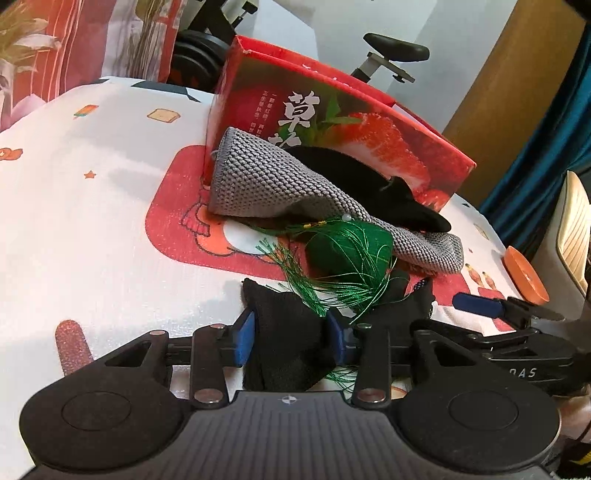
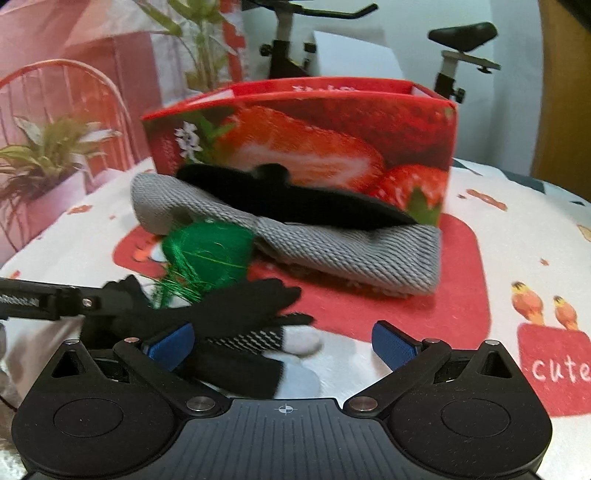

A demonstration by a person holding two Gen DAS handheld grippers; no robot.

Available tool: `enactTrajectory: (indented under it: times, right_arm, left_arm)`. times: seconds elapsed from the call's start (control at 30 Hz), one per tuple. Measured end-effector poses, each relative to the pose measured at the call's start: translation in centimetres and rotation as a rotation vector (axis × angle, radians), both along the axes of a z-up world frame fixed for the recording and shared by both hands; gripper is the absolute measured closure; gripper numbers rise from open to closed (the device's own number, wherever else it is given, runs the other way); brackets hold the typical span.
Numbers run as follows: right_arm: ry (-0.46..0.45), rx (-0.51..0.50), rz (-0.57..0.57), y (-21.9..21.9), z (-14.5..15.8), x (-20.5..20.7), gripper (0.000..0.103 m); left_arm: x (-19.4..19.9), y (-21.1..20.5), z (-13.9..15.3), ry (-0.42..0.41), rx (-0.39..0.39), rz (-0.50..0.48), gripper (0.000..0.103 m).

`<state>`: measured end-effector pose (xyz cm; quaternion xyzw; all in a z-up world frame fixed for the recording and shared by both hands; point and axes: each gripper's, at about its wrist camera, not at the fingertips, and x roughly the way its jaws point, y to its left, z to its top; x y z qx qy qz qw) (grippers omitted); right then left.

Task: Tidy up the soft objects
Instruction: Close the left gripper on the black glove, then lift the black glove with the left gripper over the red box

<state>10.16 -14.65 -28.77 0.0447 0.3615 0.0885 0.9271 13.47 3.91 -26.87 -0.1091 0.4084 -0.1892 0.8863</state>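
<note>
My left gripper (image 1: 291, 334) is shut on a black sock (image 1: 284, 354), which bunches up between its blue pads (image 1: 243, 338). The same sock (image 2: 240, 302) stretches across the right wrist view, partly between the jaws of my right gripper (image 2: 283, 348), which stands open with its pads off it. Just beyond lies a green tassel ball (image 1: 351, 251) (image 2: 210, 247). Behind it a grey knitted cloth (image 1: 266, 181) (image 2: 351, 254) with a black piece (image 1: 369, 184) (image 2: 295, 199) on top leans against a red strawberry box (image 1: 332, 122) (image 2: 303, 136).
Everything lies on a bed cover (image 1: 92, 221) printed with red cartoon patches. An orange disc (image 1: 524, 277) sits at the bed's right edge. An exercise bike's saddle (image 1: 399, 46) (image 2: 461, 33) rises behind the box. A teal curtain (image 1: 546, 166) hangs at the right.
</note>
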Motion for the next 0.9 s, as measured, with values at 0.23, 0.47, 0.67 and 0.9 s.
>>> enactTrajectory:
  times: [0.23,0.47,0.67,0.9]
  right_arm:
    - [0.012,0.027,0.059,1.0,-0.3,1.0,0.020]
    - [0.009,0.047,0.126,1.7,-0.1,0.4,0.056]
    - [-0.001,0.048,0.193,2.4,0.3,-0.1,0.084]
    - [-0.025,0.090,0.187,1.9,1.6,-0.9,0.096]
  left_arm:
    - [-0.1,0.0,-0.1,-0.010,0.004,-0.008,0.059]
    - [0.1,0.7,0.1,0.031,-0.063,-0.012,0.060]
    - [-0.7,0.7,1.3,-0.001,-0.066,-0.008,0.074]
    - [-1.7,0.2,3.4,-0.058,-0.075,-0.001,0.078]
